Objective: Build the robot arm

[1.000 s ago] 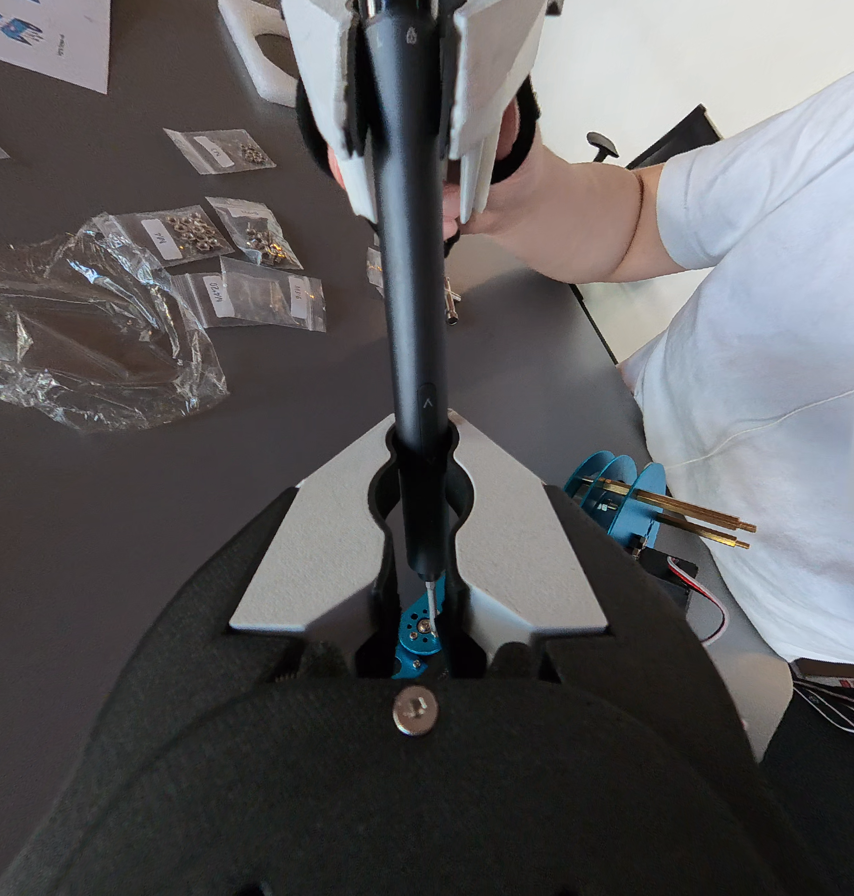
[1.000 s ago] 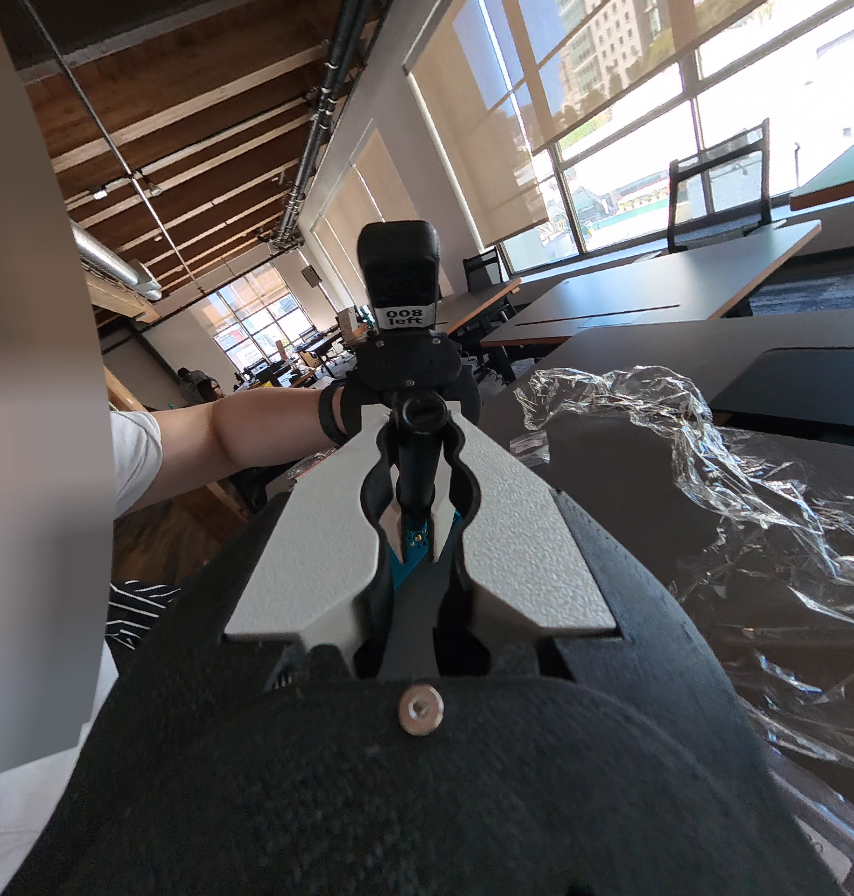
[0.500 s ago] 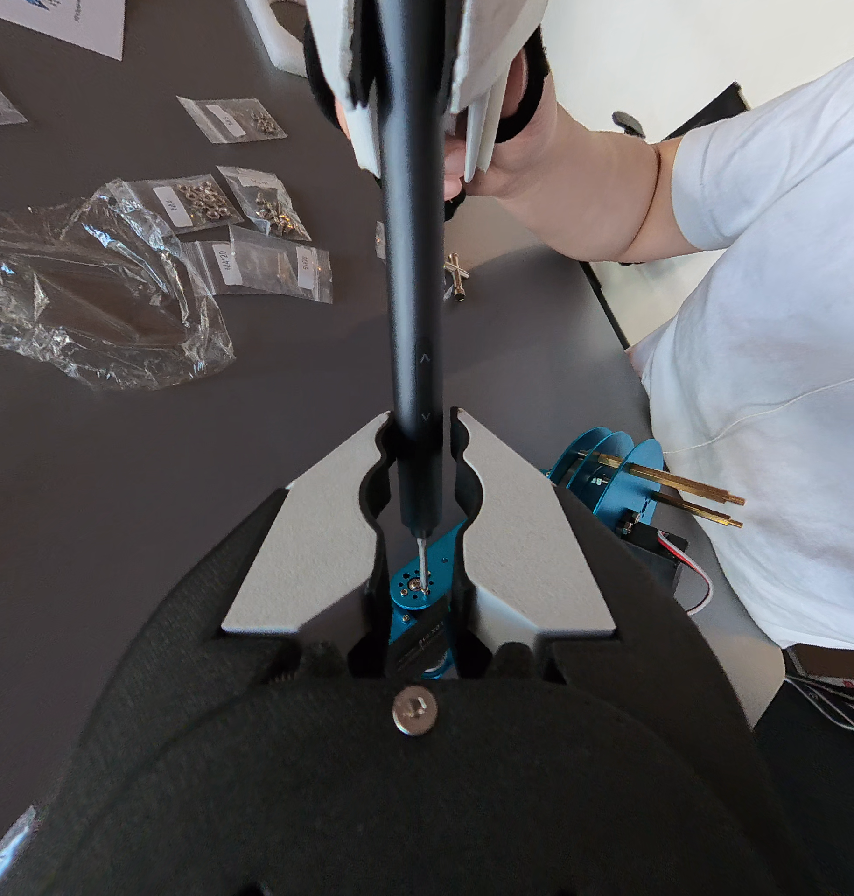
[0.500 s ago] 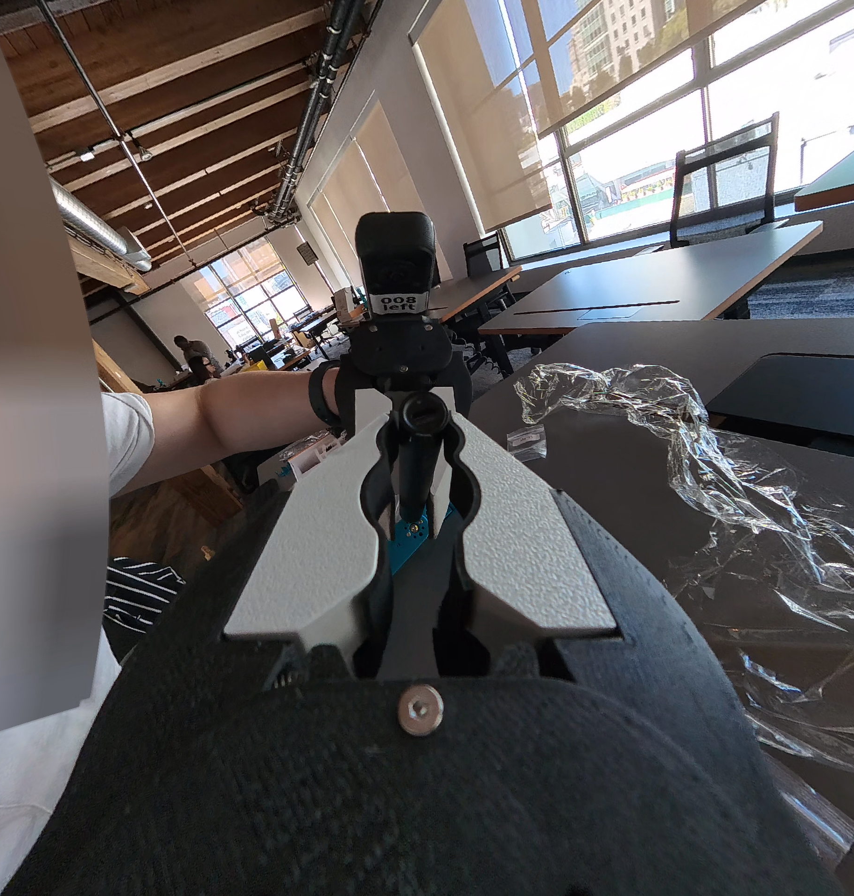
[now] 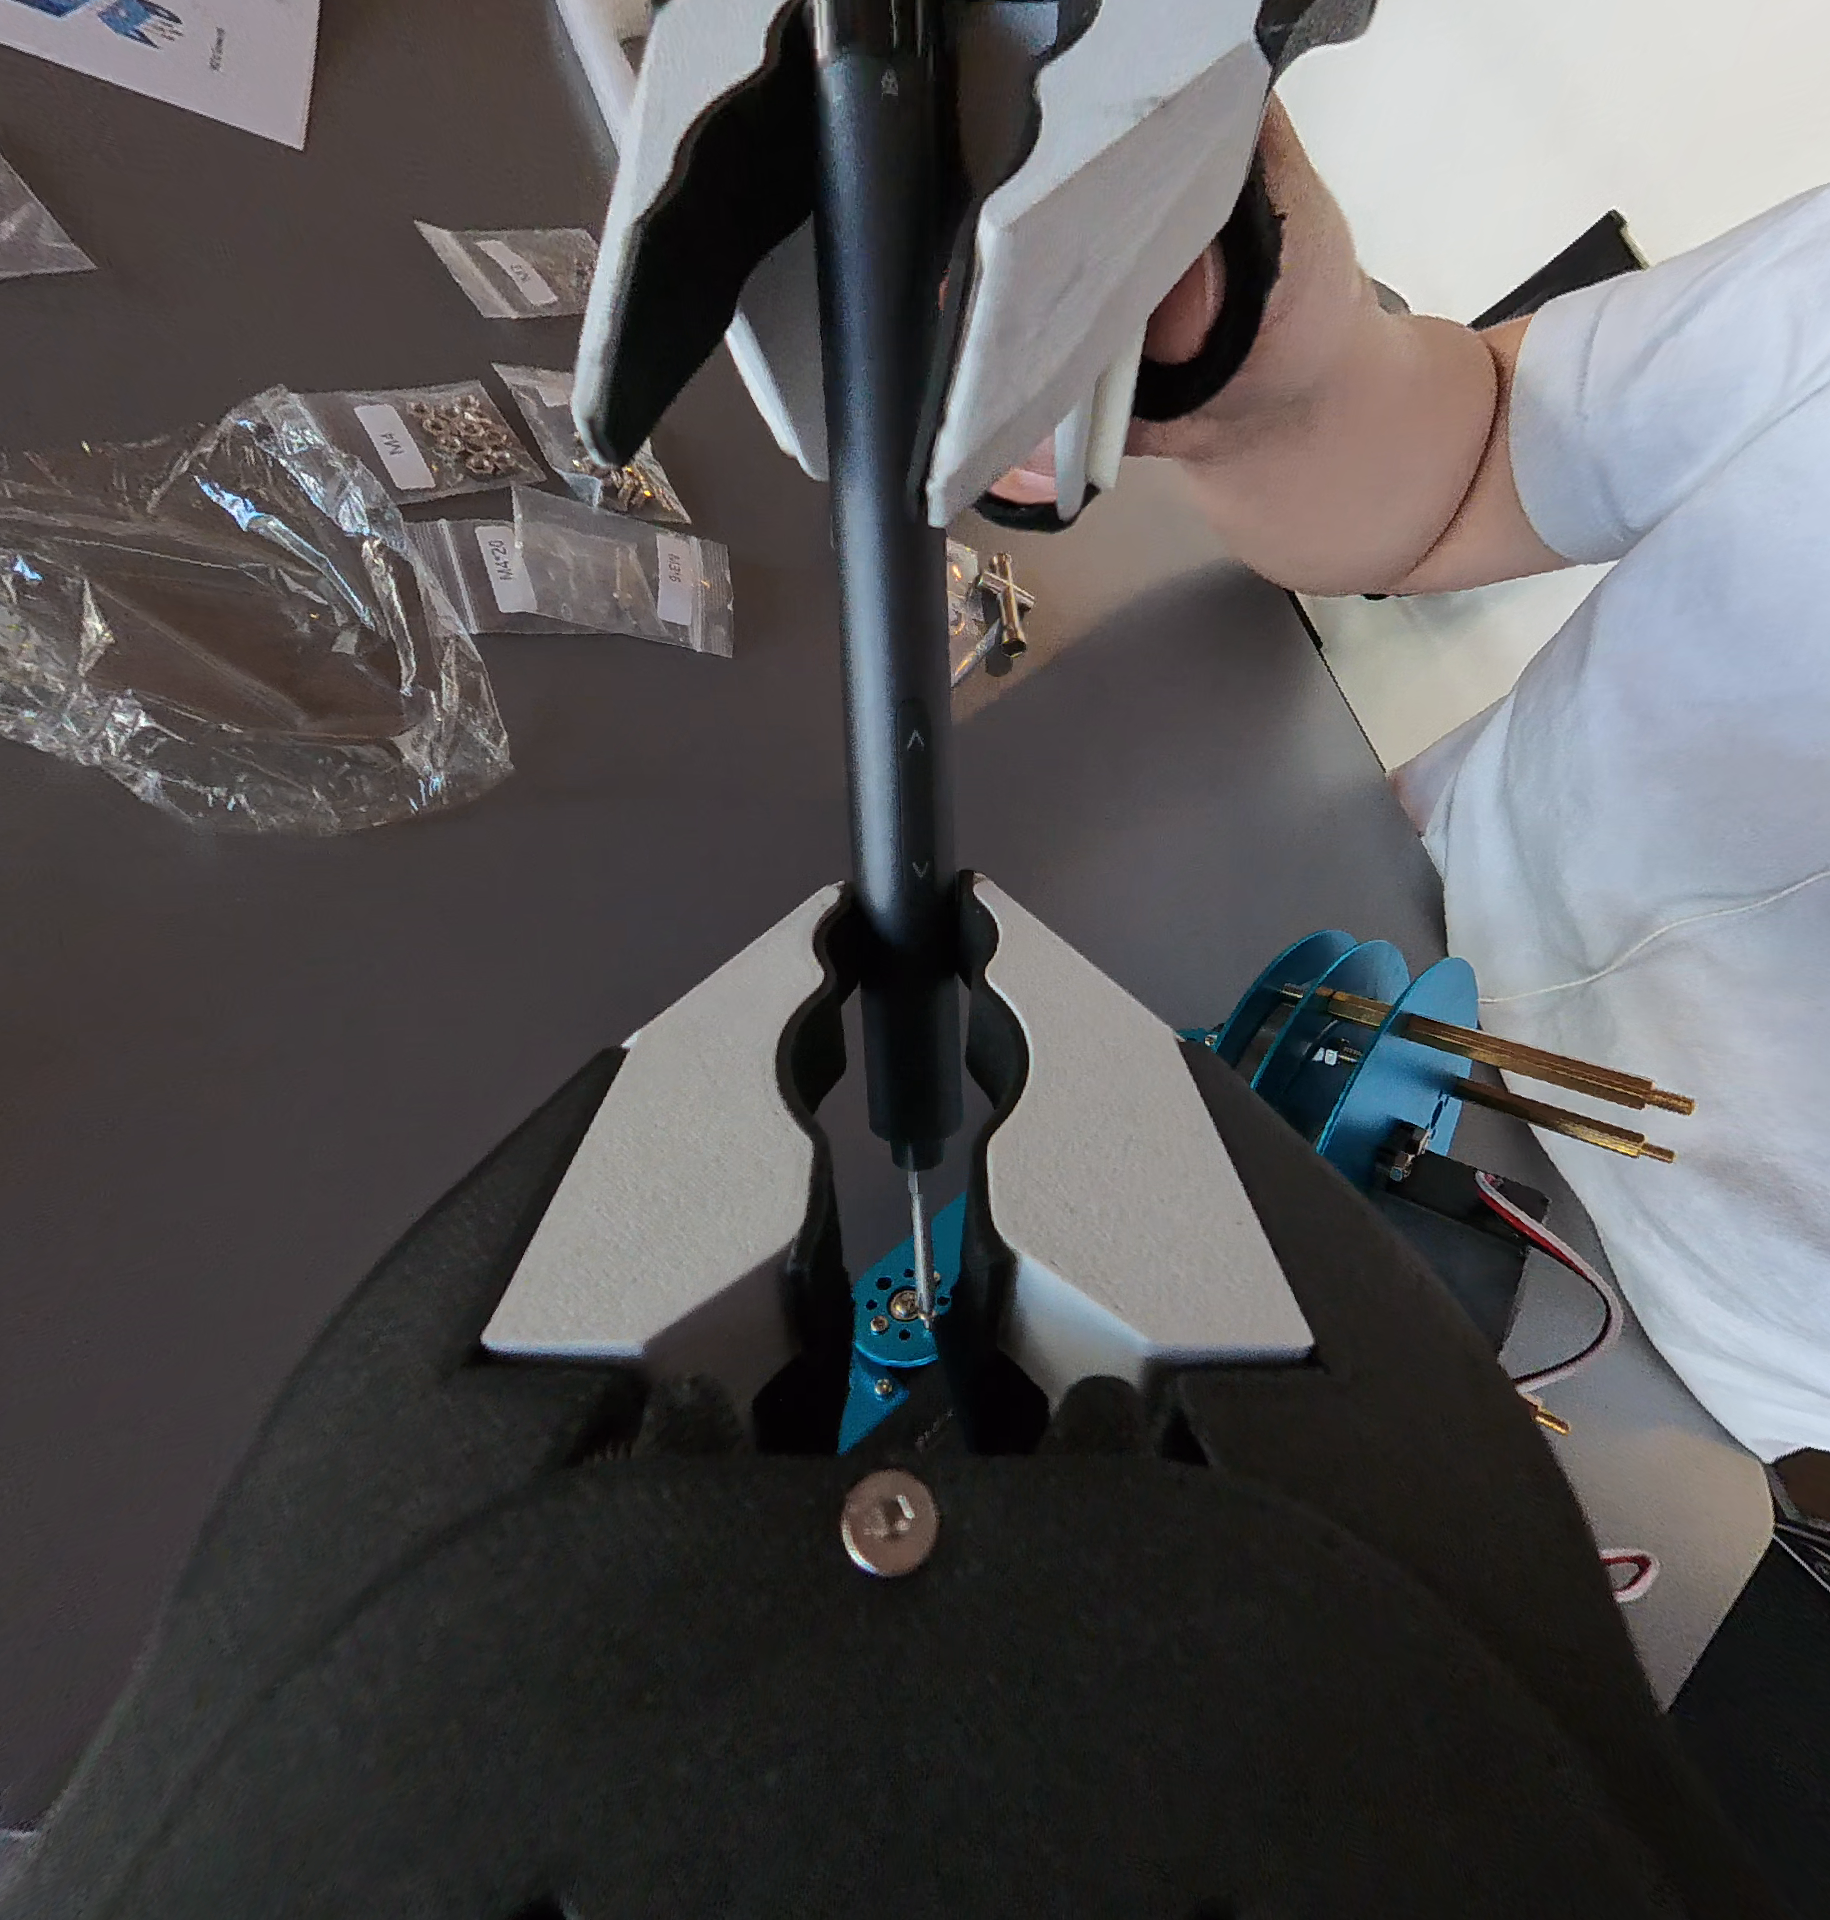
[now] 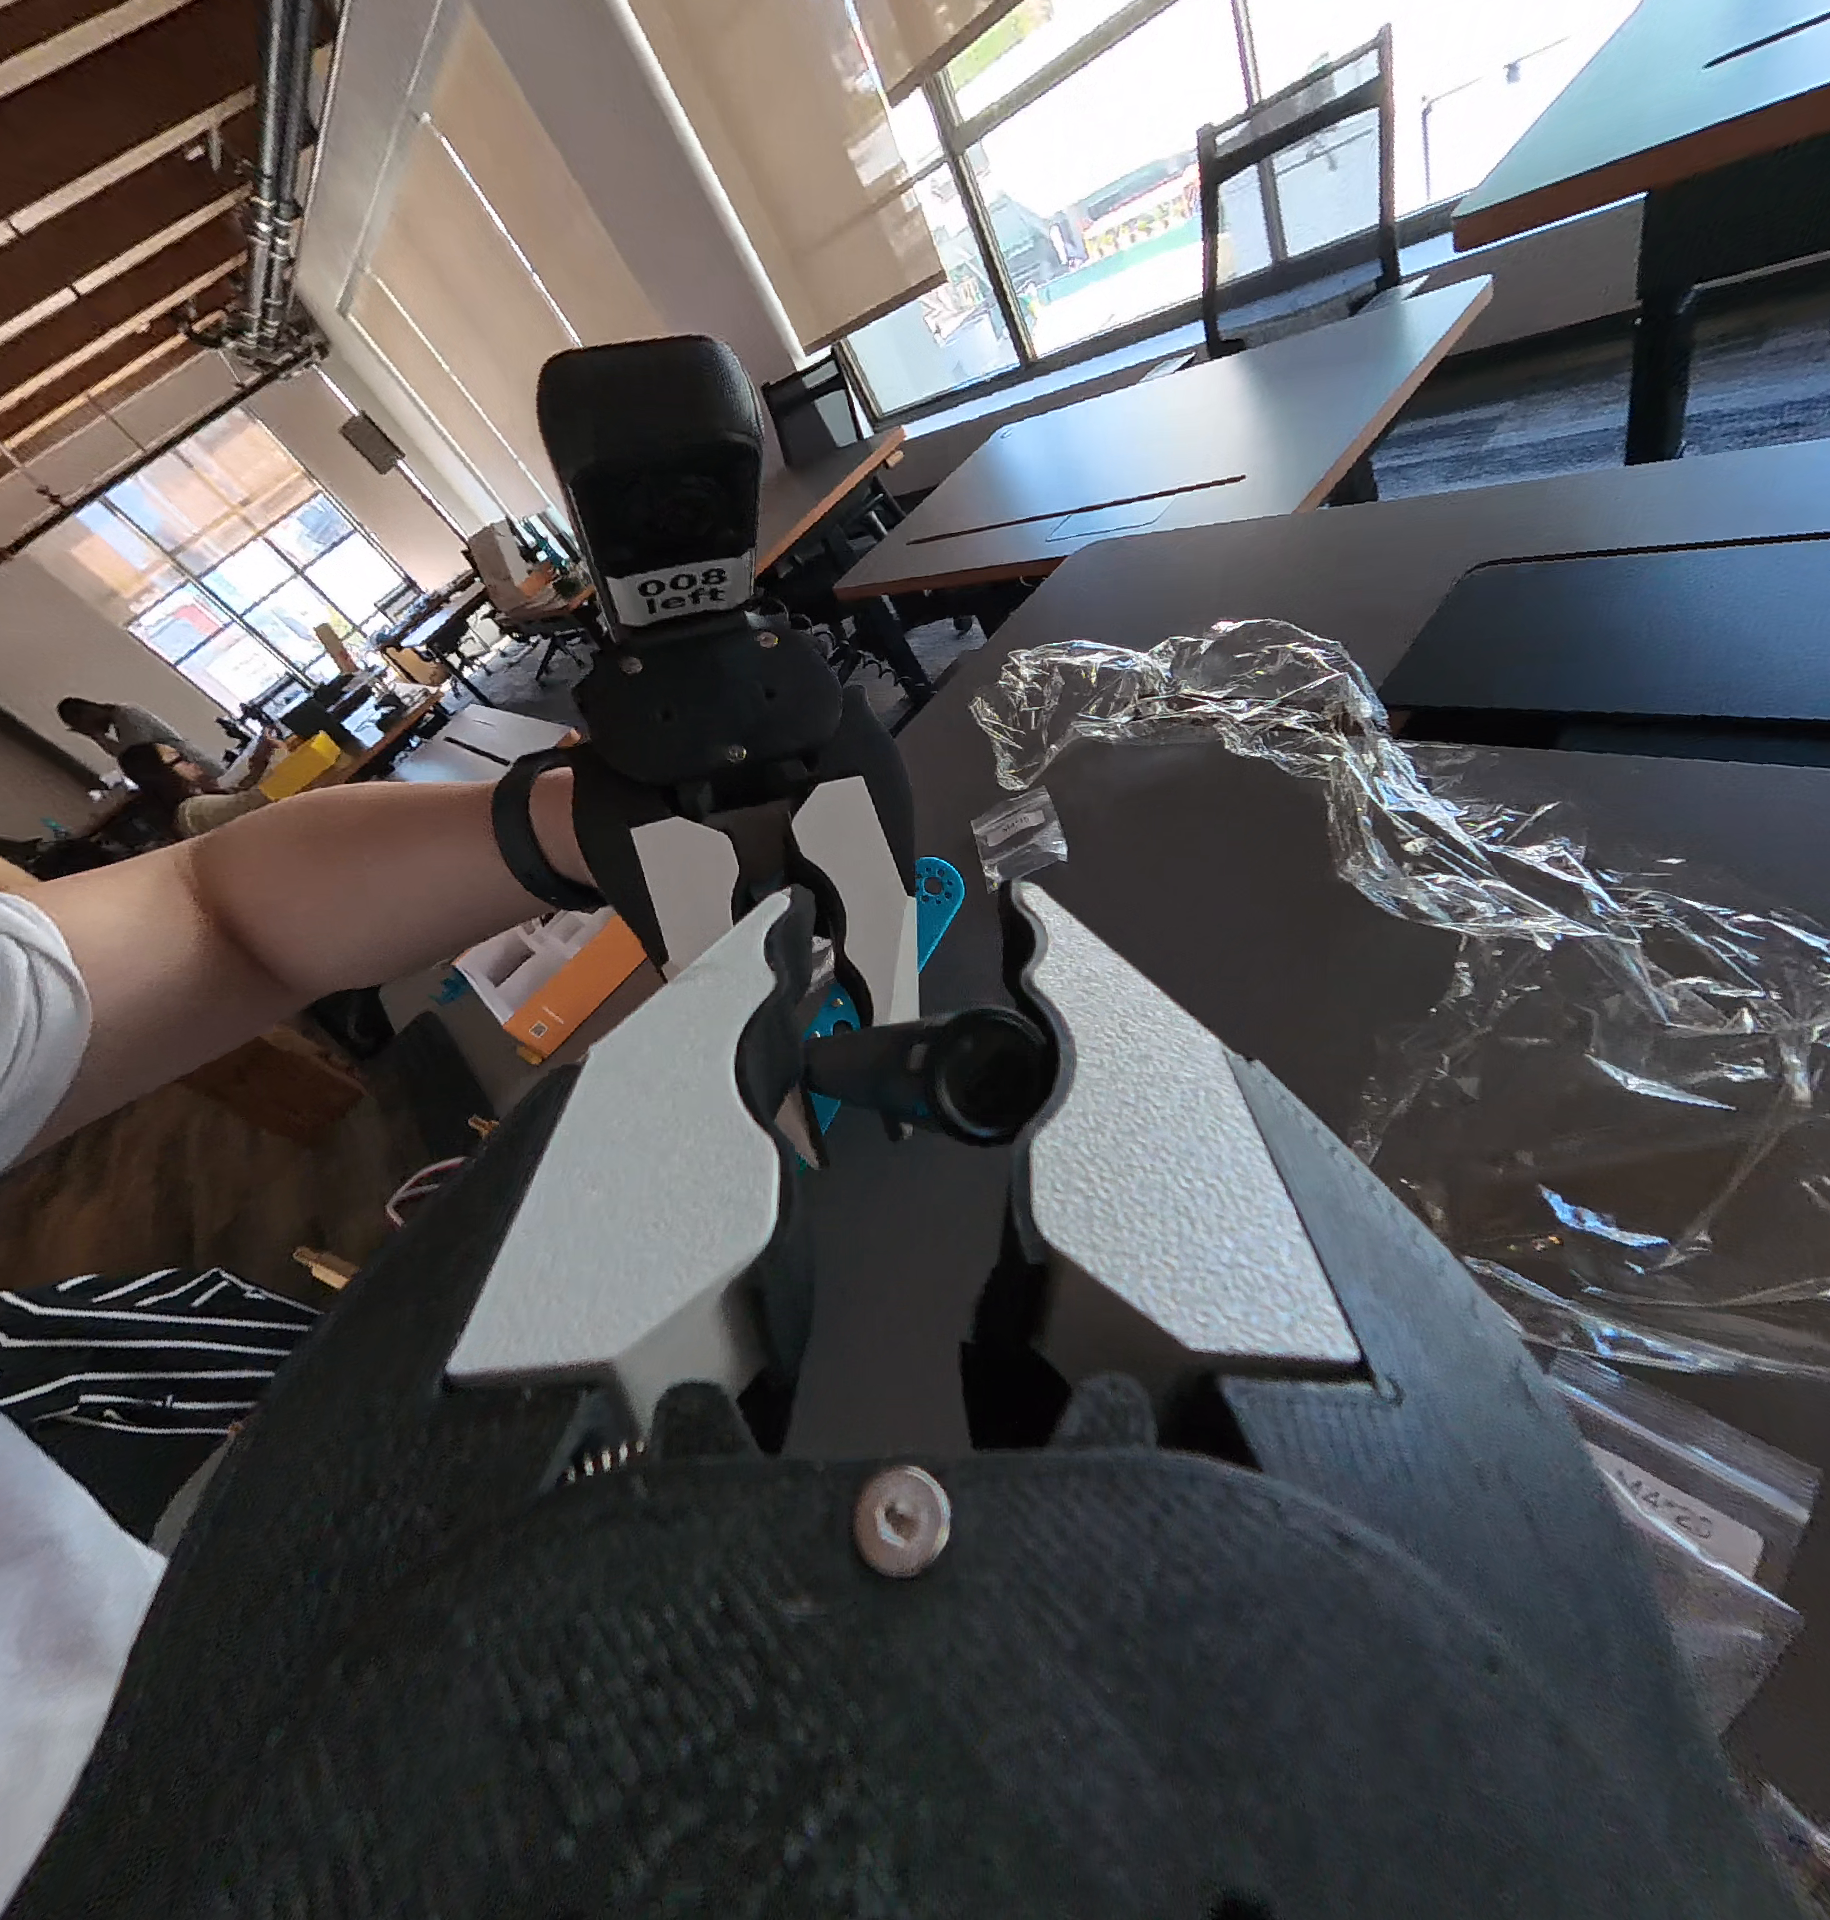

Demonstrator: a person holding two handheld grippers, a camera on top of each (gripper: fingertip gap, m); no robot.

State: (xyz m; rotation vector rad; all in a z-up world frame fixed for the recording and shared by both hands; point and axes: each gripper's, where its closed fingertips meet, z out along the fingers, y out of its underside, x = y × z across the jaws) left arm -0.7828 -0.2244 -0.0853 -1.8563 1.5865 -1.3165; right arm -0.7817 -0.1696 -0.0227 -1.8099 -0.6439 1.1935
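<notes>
Pinching a blue bracket point(image 5: 895, 1340) so it stays steady, the left tool point(image 5: 903, 1049) faces the right tool point(image 6: 906, 1029), whose spread fingers loosely cradle a black screwdriver point(image 5: 880, 582) with its tip on the bracket's screw point(image 5: 903, 1307).

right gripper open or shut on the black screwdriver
Open. The right gripper has its fingers spread; the black screwdriver leans on one finger, with a clear gap to the other.

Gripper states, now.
Left gripper: closed on the blue bracket.
Right gripper: open, the screwdriver loose against one finger.
</notes>
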